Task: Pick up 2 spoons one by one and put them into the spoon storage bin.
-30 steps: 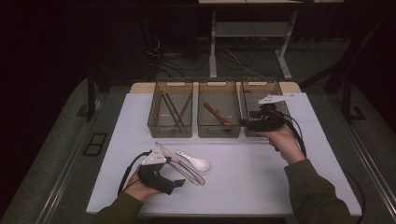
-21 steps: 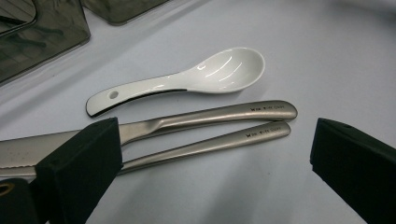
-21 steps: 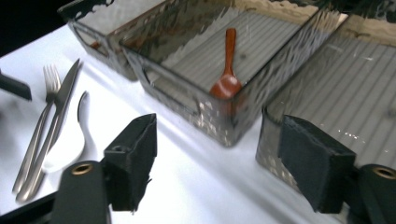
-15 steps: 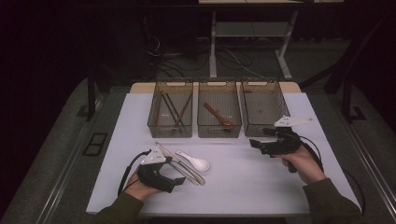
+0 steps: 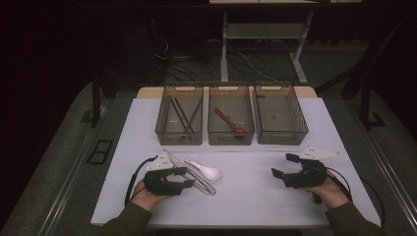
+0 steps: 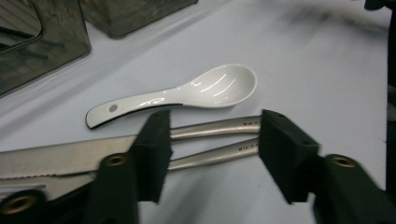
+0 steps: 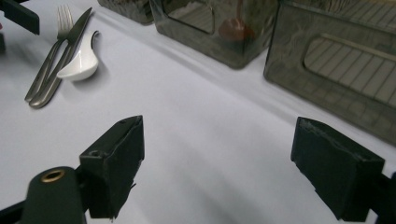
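The left gripper (image 6: 212, 154) has just been closing its black fingers (image 6: 152, 154) around the 2 shiny metal handles (image 6: 210, 140) of a knife and fork lying on the white desk (image 5: 255, 196), but a gap shows at 1 side, so I think the grab is not done. The white china spoon (image 6: 187, 93) lies just beside them. The right gripper (image 5: 287, 169) has come back from the 3 clear brown plastic bins (image 5: 280, 135) with fingers wide and nothing in them.
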Motion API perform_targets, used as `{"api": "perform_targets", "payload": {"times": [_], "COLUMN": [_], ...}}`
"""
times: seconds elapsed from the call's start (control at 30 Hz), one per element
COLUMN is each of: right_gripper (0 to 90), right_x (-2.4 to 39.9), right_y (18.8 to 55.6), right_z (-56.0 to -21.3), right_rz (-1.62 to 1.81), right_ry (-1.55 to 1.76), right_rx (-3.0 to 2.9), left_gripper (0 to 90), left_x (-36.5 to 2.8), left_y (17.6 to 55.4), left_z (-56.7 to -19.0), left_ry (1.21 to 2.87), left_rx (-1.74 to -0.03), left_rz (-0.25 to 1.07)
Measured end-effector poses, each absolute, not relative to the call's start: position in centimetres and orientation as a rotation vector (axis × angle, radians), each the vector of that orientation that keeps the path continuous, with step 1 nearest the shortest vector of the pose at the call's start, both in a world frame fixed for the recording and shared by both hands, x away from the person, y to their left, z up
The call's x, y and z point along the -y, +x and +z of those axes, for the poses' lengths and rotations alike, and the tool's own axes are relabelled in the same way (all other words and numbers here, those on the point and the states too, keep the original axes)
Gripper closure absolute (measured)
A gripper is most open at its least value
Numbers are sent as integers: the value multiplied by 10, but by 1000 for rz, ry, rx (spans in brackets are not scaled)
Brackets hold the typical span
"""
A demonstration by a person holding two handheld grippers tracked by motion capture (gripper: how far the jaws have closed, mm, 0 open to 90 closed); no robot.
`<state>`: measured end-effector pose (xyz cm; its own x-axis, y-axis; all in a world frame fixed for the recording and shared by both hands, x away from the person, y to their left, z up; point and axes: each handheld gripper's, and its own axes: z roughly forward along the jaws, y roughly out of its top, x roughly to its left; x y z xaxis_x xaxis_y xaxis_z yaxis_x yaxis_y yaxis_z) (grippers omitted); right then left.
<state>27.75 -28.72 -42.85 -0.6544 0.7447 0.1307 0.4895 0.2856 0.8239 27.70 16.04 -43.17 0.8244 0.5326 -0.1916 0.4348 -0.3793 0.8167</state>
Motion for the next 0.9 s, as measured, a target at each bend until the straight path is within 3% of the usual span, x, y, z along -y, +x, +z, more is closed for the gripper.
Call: {"api": "perform_targets", "payload": {"times": [0.17, 0.3, 0.9], "right_gripper": [171, 171, 172], "right_x": [293, 296, 294], "right_y": [266, 261, 263], "right_z": [-434, -437, -438], "right_rz": [1292, 1290, 1269], "right_ry": [1134, 1146, 1138], "right_rx": [-2281, -2289, -2291], "left_gripper": [765, 884, 888], "left_x": [-150, -131, -80], "left_y": [280, 285, 300], "left_z": [-428, -431, -446], "left_ry": [2031, 2079, 2209], "left_rx": [-671, -626, -537], "left_rz": [82, 38, 36]}}
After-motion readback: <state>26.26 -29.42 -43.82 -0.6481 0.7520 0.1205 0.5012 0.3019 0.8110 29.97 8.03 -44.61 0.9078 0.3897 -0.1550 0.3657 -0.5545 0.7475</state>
